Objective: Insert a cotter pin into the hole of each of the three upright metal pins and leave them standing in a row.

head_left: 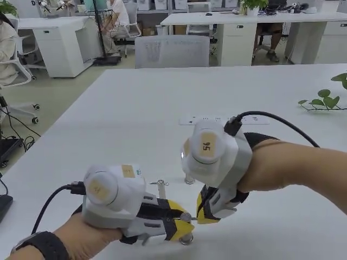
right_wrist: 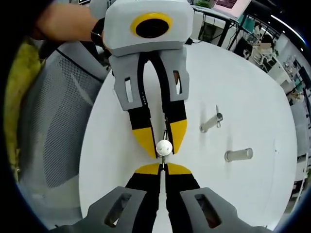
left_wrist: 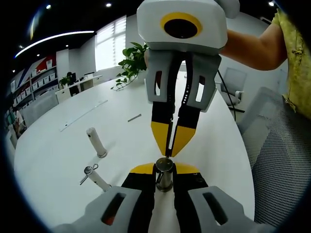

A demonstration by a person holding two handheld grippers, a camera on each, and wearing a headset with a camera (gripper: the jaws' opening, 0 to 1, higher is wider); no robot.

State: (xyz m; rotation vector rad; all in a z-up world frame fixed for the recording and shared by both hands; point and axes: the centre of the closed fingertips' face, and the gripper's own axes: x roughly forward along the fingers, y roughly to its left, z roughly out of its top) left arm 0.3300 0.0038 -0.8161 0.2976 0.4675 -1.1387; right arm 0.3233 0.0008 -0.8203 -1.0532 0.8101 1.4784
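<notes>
clamped pin (left_wrist: 164, 174), cottered pin (left_wrist: 99, 179), bare pin (left_wrist: 97, 142), all upright

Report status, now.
Left gripper shut on first pin. Right gripper shut on cotter pin at its top. Second pin cottered, third pin bare. Nothing blocking.

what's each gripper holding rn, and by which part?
Left gripper clamps the upright metal pin by its shaft, just under the top. Right gripper is shut on a thin cotter pin; which end, too small to tell.

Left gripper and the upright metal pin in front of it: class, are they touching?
Touching. The left gripper view shows the left gripper with its fingers pressed against both sides of the metal pin, with no gap.
</notes>
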